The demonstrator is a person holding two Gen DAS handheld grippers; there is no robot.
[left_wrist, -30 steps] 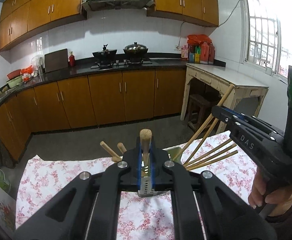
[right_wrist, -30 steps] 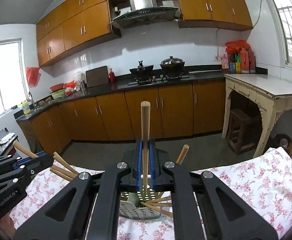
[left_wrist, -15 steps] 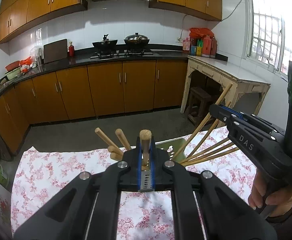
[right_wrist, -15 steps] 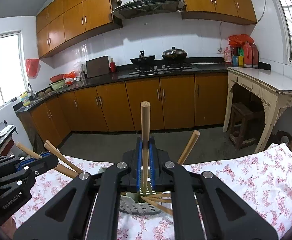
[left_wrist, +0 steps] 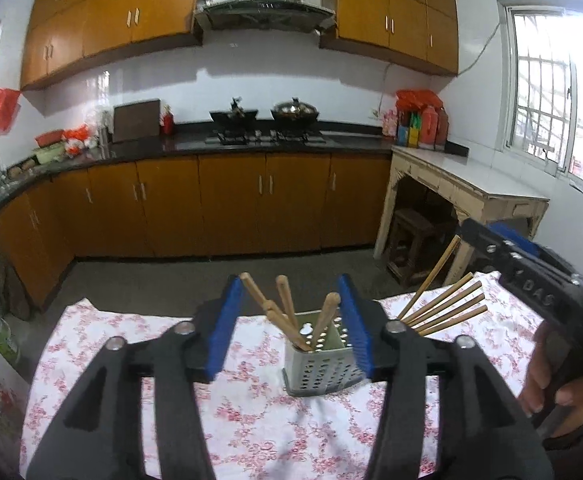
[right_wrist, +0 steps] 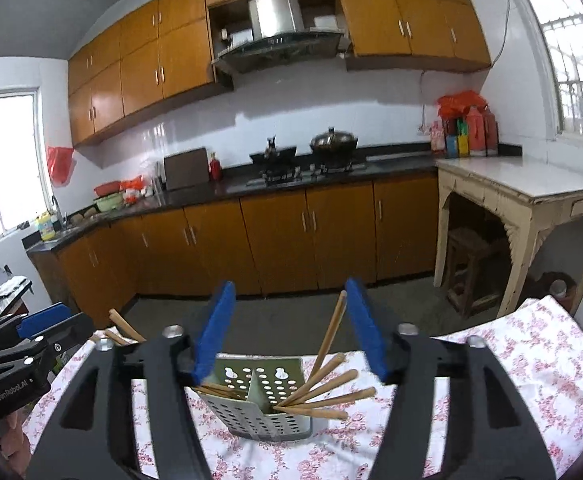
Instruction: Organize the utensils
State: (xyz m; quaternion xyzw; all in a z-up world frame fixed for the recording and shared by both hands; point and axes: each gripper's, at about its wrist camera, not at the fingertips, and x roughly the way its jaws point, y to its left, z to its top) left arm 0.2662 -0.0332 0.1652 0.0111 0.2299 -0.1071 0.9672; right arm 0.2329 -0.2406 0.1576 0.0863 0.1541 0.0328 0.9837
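Note:
A perforated metal utensil holder (left_wrist: 318, 360) (right_wrist: 261, 398) with a middle divider stands on the floral tablecloth (left_wrist: 251, 412). Wooden-handled utensils (left_wrist: 283, 312) lean in its left compartment and several wooden chopsticks (right_wrist: 323, 388) (left_wrist: 443, 308) fan out of its right compartment. My left gripper (left_wrist: 289, 320) is open and empty, just above and in front of the holder. My right gripper (right_wrist: 289, 328) is open and empty, above the holder. Each gripper shows at the edge of the other's view: the right (left_wrist: 531, 280), the left (right_wrist: 23, 352).
The table's far edge (left_wrist: 151, 312) drops to a grey floor. Brown kitchen cabinets (left_wrist: 231, 208) with a stove line the back wall. A pale side table (left_wrist: 467, 196) with a stool under it stands at the right.
Both grippers have opened and let go of the wooden utensils they held; those utensils now stand in the holder. Both grippers have pulled back and up a little.

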